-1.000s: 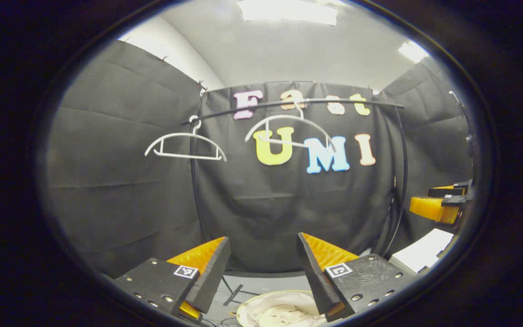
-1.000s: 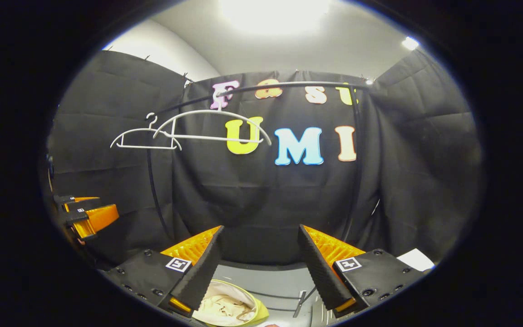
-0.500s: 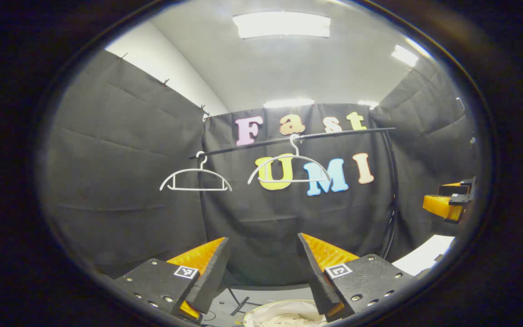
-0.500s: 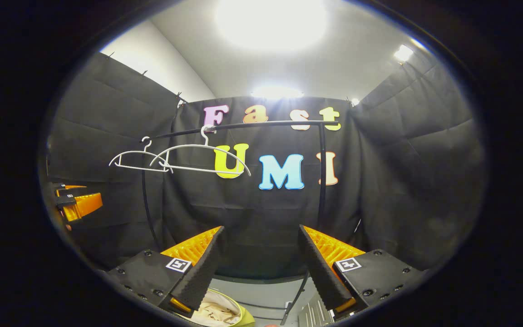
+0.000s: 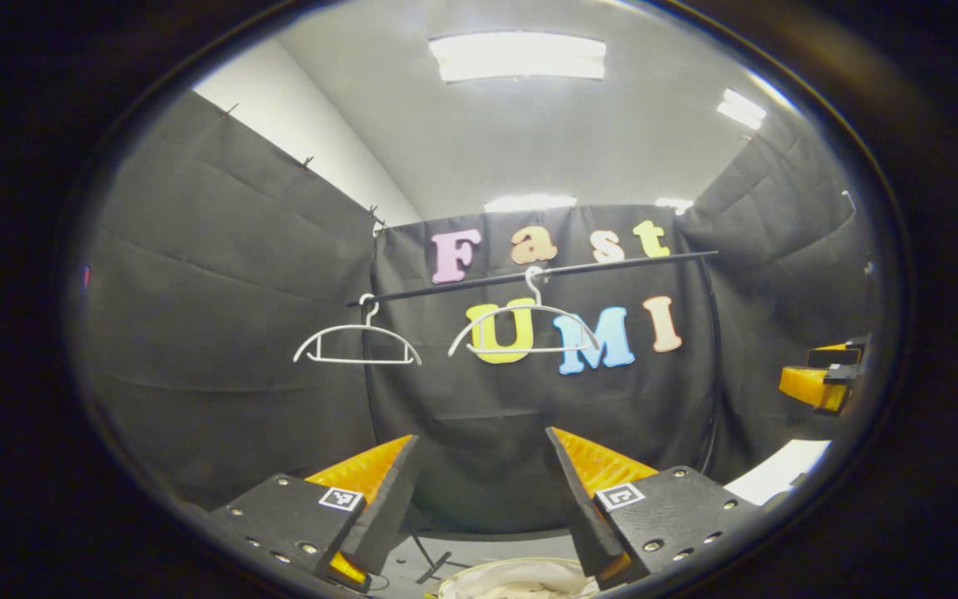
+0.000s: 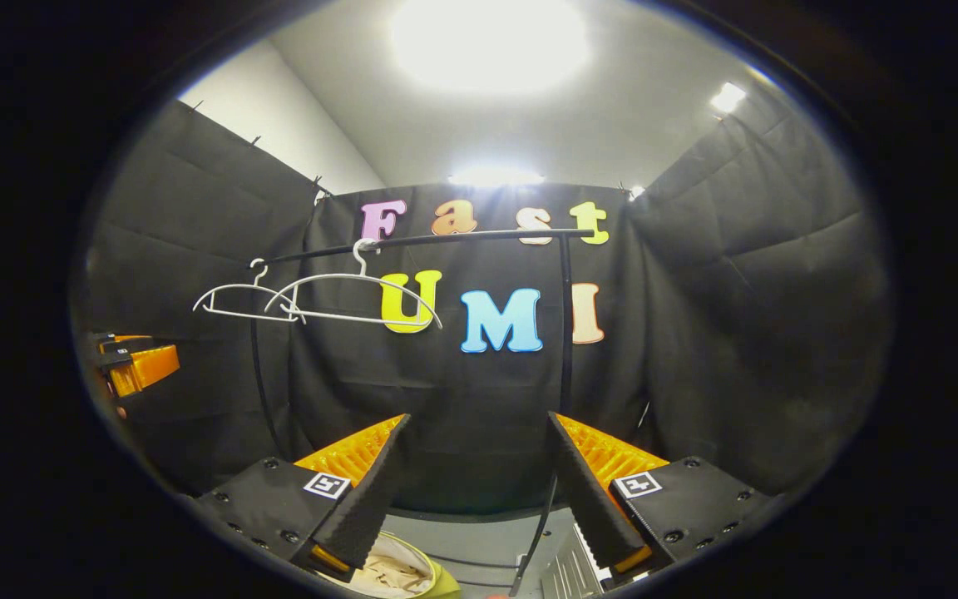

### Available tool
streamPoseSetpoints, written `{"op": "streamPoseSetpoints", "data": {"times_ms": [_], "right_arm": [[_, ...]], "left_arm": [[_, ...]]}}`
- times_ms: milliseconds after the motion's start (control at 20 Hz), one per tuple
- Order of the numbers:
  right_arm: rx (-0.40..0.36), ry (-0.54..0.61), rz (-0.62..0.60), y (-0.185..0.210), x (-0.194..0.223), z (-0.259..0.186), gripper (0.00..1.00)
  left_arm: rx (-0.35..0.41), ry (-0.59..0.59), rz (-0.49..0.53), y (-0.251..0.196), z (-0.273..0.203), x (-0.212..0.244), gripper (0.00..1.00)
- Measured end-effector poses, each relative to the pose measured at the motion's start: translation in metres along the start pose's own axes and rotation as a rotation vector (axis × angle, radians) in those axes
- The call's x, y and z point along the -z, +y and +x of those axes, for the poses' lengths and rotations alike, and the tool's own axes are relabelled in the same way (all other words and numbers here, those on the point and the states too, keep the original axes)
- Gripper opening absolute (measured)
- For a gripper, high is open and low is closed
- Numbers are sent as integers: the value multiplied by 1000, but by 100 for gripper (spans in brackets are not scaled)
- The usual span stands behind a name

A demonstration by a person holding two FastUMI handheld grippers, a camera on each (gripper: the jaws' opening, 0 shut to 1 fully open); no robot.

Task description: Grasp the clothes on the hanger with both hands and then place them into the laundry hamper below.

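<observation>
Left tool [image 5: 479, 499] held level, aimed at the back cloth wall, fingers spread wide with nothing between them. Just below its fingertips, at the bottom edge of the left gripper view, the laundry hamper [image 5: 520, 567] rim shows, with pale clothes [image 5: 520, 582] lying inside. Right tool [image 6: 475, 491] likewise level and forward-facing, fingers spread apart, empty. Under its left finger the hamper's yellow-green rim and crumpled beige cloth show. Each tool appears in the other's view off to the side, at about mid height, well apart from its partner. Farther out, a black rail [image 5: 529, 273] runs across the wall. Two white hangers hang from it, both bare: left hanger [image 5: 357, 345] near the rail's end, right hanger [image 5: 525, 329] nearer the middle. A white panel [image 5: 778, 470] sits low at the right in the left gripper view.
</observation>
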State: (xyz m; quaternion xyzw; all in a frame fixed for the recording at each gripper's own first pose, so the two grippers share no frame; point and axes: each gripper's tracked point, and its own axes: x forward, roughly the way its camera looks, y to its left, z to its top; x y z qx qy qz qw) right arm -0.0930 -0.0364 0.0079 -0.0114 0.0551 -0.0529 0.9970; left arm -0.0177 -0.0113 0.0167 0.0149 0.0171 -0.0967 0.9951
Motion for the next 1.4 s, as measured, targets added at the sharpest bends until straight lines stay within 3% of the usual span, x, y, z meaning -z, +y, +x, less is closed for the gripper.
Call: {"op": "streamPoseSetpoints", "data": {"times_ms": [1400], "right_arm": [[20,-12,-4,-8,0,18,96]], "left_arm": [[24,5,-9,-9,8,12,87]]}}
